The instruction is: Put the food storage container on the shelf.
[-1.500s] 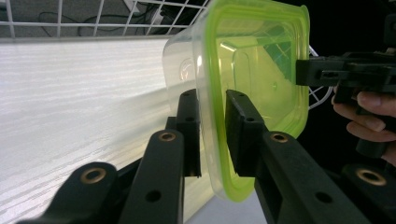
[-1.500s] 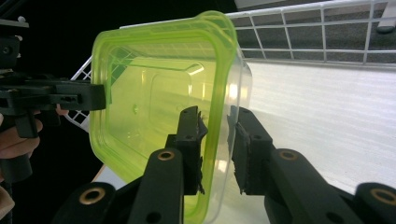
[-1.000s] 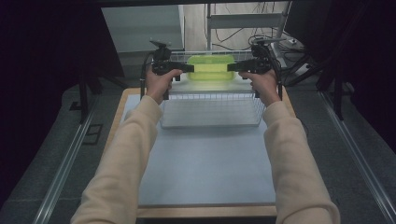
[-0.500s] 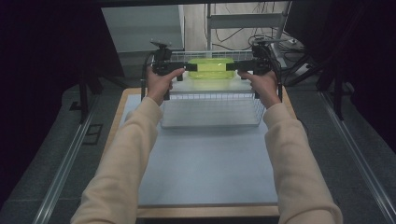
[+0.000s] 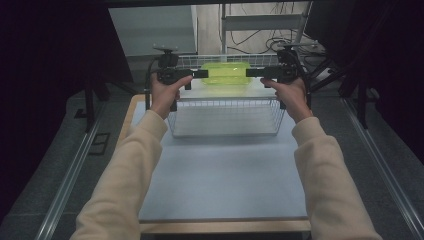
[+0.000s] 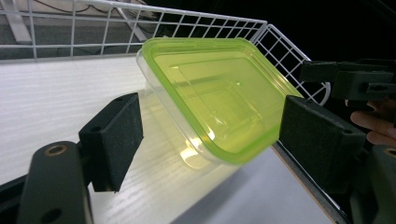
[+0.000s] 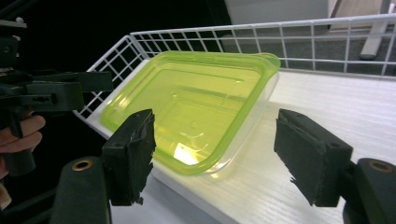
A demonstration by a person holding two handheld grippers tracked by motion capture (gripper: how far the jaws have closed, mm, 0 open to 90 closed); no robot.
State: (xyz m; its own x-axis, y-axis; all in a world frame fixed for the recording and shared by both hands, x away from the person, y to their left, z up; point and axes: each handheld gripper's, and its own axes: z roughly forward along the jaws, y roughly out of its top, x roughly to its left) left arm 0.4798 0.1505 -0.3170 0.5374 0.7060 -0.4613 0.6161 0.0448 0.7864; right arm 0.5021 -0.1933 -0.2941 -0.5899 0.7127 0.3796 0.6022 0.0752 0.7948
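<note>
L tongs & R tongs both wide open, empty, flanking box in basket; grasp not yet made.

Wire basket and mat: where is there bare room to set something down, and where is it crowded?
The blue mat is bare between the sleeves, from the wire basket to the table's near wooden edge. Inside the basket, the white floor nearer the person is free. The far end is crowded: the green-lidded container sits there, flanked by the left gripper and right gripper, both open.

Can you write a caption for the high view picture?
Two grippers reach toward a green tub in a wire basket.
</note>
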